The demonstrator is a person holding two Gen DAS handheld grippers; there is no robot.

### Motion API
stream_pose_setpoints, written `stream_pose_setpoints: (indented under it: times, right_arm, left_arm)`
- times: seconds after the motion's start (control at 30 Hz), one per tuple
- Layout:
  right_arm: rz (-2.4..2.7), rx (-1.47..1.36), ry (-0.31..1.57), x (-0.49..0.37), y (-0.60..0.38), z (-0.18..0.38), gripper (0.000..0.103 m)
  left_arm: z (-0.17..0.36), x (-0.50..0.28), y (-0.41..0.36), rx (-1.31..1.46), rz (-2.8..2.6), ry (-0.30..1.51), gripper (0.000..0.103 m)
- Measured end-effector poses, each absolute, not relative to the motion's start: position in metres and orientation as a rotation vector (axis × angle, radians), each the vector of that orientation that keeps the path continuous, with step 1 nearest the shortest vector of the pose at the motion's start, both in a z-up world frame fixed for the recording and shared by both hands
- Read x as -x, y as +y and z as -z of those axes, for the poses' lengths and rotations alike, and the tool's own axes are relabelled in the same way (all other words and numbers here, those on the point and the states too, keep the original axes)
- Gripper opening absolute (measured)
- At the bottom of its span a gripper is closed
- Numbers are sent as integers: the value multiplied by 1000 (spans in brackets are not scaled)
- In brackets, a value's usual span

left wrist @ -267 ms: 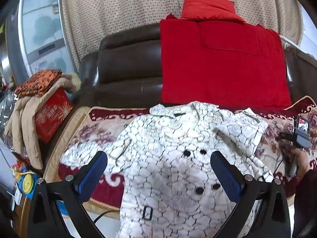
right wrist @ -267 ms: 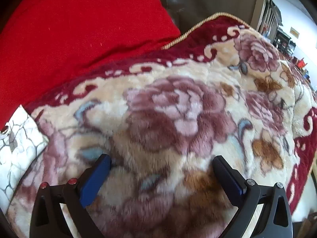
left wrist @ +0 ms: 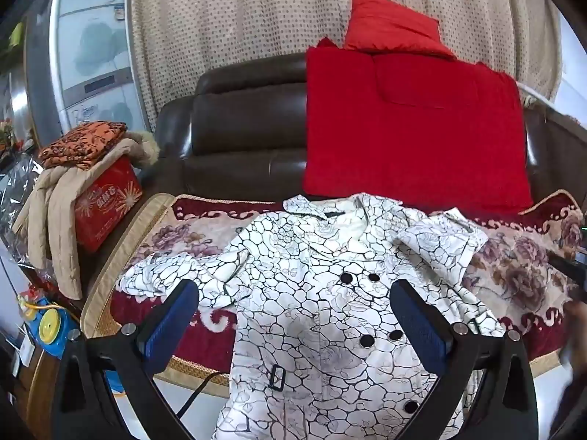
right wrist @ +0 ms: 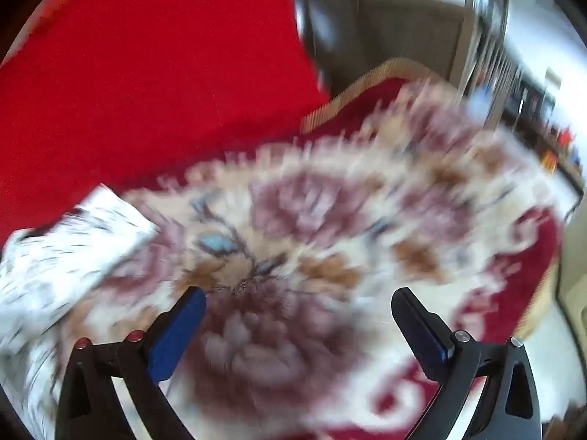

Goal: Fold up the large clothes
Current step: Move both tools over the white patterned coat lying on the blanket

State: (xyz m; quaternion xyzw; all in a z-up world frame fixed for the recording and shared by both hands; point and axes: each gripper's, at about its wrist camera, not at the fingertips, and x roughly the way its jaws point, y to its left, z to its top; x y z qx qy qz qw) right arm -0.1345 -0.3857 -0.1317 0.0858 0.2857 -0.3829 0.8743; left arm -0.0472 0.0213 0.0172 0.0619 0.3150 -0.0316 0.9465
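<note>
Far left, off the sofa's left end: red box [left wrist: 106, 207] w/ beige padded jacket [left wrist: 51, 212] draped over it, orange patterned cloth [left wrist: 82, 143] on top. Centre of floral blanket [left wrist: 176, 227] on sofa seat: white crackle-print coat [left wrist: 315, 293], spread face up, collar toward backrest, hem hanging over front edge, left sleeve out toward blanket's left edge, right sleeve doubled back. Left gripper [left wrist: 293, 315] above coat front, tongs wide apart, nothing between. Right gripper [right wrist: 297, 315] over bare blanket nr right end, tongs likewise apart, empty; view heavily blurred. Risks, prob.: hem sliding off front edge if pulled; grabbing blanket pile along w/ coat; buttons snagging.
</note>
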Motion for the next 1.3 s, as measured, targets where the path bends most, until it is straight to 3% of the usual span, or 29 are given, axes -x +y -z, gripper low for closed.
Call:
stream_pose_setpoints:
  times: [0.4, 0.57, 0.67, 0.77, 1.0, 1.3]
  right_arm:
    - [499, 25, 115, 325, -187, -71, 103]
    - [242, 49, 74, 369, -129, -119, 103]
    - [155, 12, 131, 353, -111, -119, 103]
    - [129, -57, 310, 294, -93, -99, 103]
    - [179, -154, 547, 214, -121, -55, 103]
    - [228, -105, 737, 164, -98, -36, 103]
  left_arm:
    - [-54, 104, 32, -70, 89, 497, 103]
    - [-68, 127, 40, -63, 74, 437, 103]
    - [-69, 132, 44, -70, 58, 433, 103]
    - [-64, 135, 48, -87, 37, 432, 103]
    - [-54, 137, 53, -120, -5, 434, 103]
    - [-23, 138, 47, -153, 77, 630, 103]
